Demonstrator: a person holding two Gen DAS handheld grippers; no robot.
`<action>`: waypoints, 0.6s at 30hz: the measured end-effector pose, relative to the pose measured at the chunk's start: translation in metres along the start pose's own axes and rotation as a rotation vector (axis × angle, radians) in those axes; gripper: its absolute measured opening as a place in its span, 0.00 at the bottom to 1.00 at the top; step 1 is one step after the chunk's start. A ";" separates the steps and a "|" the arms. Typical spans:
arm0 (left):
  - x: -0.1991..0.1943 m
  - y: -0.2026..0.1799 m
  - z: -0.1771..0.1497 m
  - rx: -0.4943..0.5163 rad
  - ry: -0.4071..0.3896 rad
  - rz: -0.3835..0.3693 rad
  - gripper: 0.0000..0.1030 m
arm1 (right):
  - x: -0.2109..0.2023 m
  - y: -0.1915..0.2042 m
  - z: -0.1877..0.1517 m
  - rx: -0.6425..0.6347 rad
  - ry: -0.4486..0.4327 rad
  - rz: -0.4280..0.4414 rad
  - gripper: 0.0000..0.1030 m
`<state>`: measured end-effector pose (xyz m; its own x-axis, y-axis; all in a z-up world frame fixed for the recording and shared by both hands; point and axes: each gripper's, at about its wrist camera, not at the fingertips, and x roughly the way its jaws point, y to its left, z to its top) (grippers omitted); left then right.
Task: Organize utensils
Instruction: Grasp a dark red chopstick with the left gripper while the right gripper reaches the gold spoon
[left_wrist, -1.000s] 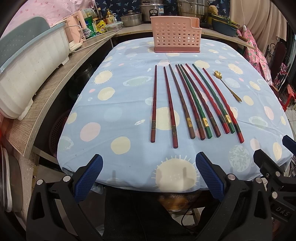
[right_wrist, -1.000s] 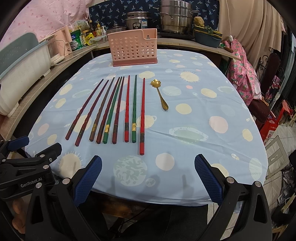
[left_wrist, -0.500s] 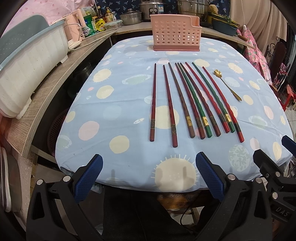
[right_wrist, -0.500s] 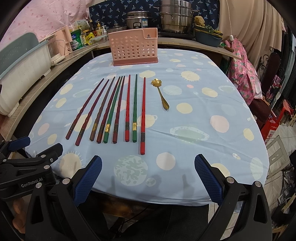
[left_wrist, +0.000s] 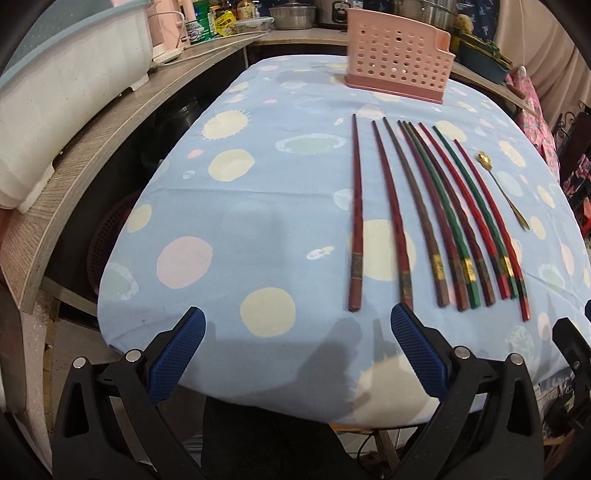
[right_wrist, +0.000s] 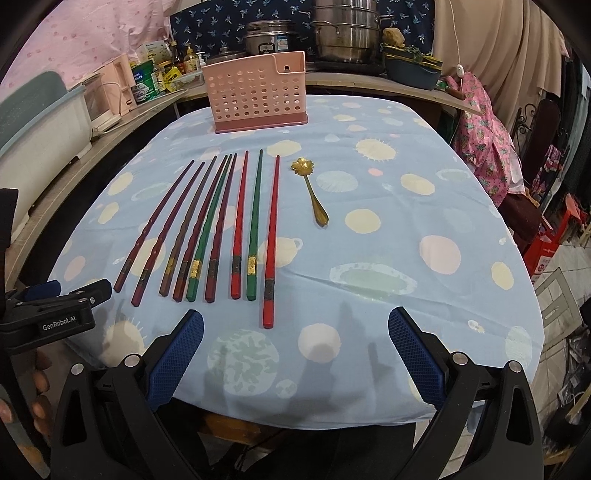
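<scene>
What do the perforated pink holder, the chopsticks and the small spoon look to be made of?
Pink holder: moulded plastic, matte, with regular round holes. Chopsticks: probably lacquered wood, though possibly plastic; glossy red, maroon and green, with gold-patterned bands near the thick ends. Spoon: metal with a brassy gold finish and a flower-shaped bowl; its shine suggests plating, which can't be confirmed.

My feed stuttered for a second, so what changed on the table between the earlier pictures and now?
The left claw has moved forward over the near table edge and swung left, so the chopsticks now sit right of its view. The right claw edged slightly closer. Both are open and empty; nothing was picked up. The chopsticks, gold spoon and pink holder lie where they were.
</scene>
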<state>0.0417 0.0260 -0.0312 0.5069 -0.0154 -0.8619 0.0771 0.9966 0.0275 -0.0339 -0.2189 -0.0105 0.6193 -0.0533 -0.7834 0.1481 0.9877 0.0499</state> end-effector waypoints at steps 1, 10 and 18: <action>0.003 0.001 0.001 -0.003 -0.002 0.001 0.93 | 0.002 -0.002 0.002 0.004 0.000 0.002 0.93; 0.030 -0.004 0.009 0.011 0.038 -0.010 0.87 | 0.025 -0.007 0.023 0.017 -0.012 0.009 0.91; 0.029 -0.004 0.016 0.018 0.029 -0.048 0.59 | 0.049 -0.010 0.042 0.012 -0.019 0.020 0.79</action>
<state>0.0694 0.0204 -0.0480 0.4771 -0.0607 -0.8768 0.1163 0.9932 -0.0055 0.0276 -0.2380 -0.0237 0.6366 -0.0366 -0.7703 0.1452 0.9867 0.0731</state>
